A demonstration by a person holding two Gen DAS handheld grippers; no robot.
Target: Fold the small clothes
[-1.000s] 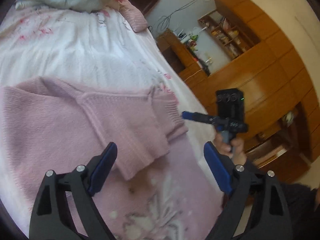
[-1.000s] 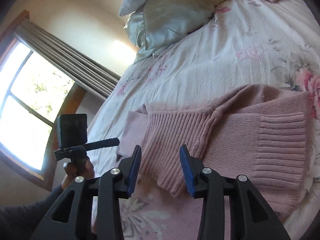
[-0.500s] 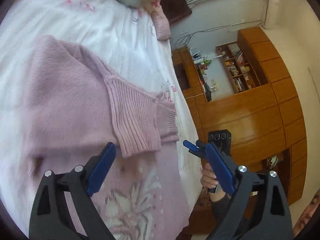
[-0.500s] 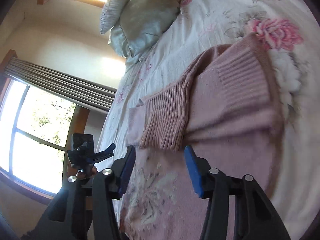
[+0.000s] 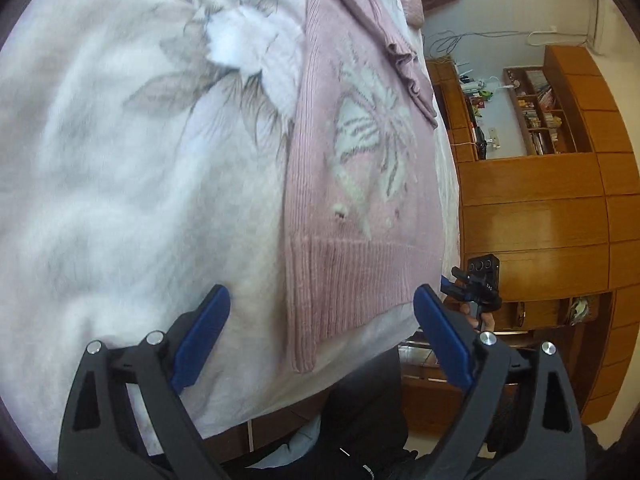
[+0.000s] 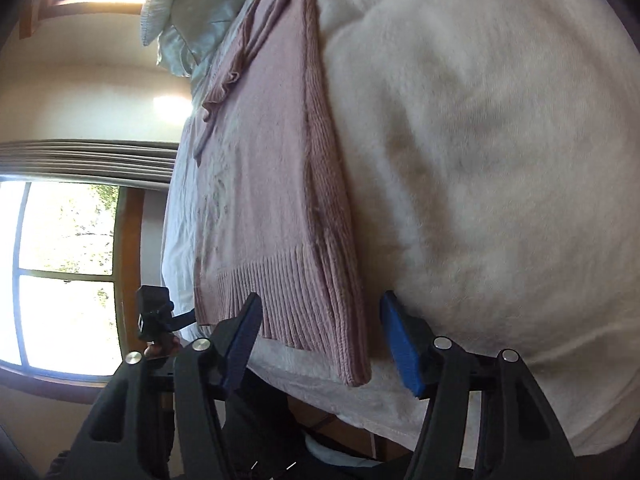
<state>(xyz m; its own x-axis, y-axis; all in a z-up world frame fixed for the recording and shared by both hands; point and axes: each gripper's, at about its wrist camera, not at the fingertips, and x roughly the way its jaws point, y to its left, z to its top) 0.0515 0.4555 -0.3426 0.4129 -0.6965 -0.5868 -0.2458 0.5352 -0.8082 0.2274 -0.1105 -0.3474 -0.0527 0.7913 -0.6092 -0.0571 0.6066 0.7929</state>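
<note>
Left claw: my left gripper (image 5: 320, 340) is spread wide with nothing between its blue pads (image 5: 200, 340); it hangs at the near edge of the bed, short of the cloth.
Bedspread: to the left in the left wrist view I've got the white fluffy bedspread (image 5: 120, 180) with a faint grey floral print.
Sweater: the pink knit sweater (image 5: 360, 184) lies flat on the bedspread near the right side of the bed, its ribbed hem (image 5: 352, 276) towards me, a white flower pattern (image 5: 372, 136) facing up, a sleeve folded in along the far side.
Right claw: over in the right wrist view, my right gripper (image 6: 328, 344) is about half open and empty, its pads on either side of the sweater's hem corner (image 6: 352, 360) but not touching it that I can tell.
Other rig: each camera picks up the opposite gripper held off the bed edge.
Room, left view: wooden wardrobe (image 5: 540, 208) and shelves (image 5: 536, 112) on the right.
Room, right view: window (image 6: 60, 272), curtain (image 6: 88, 160), pale pillow (image 6: 192, 20) at the far end.
</note>
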